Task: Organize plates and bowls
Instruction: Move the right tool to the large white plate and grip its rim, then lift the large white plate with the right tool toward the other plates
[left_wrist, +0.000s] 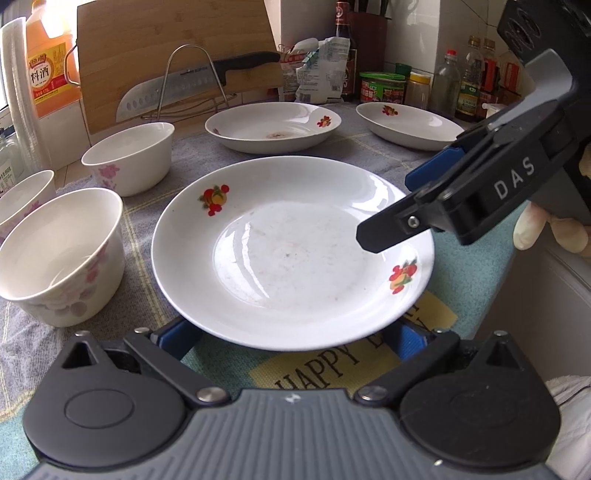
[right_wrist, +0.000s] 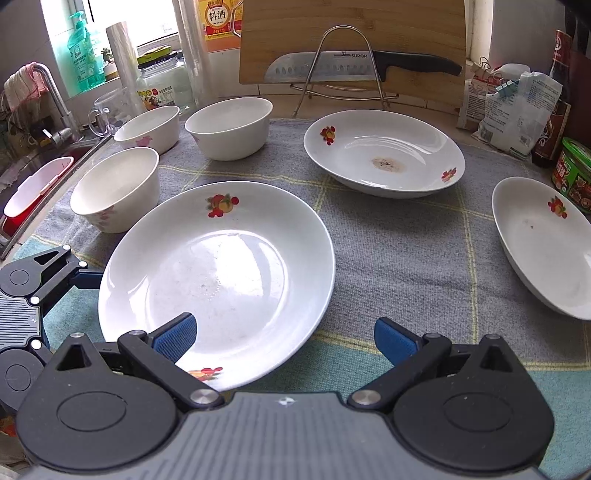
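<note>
Near plate (left_wrist: 291, 254) lies on the cloth (left_wrist: 369, 147); left gripper (left_wrist: 291, 336) spread wide at its near rim, not clamping; right gripper (right_wrist: 284, 339) released, one pad over plate's edge; 3 bowls (left_wrist: 62, 254) left of plate.

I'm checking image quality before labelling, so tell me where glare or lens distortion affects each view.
Left wrist view: window glare streaks the near plate; fisheye bends the cutting board edges. Right wrist view: bright glare fills the same plate's centre, the window is blown out, and the right-hand plate is stretched at the frame edge.
</note>
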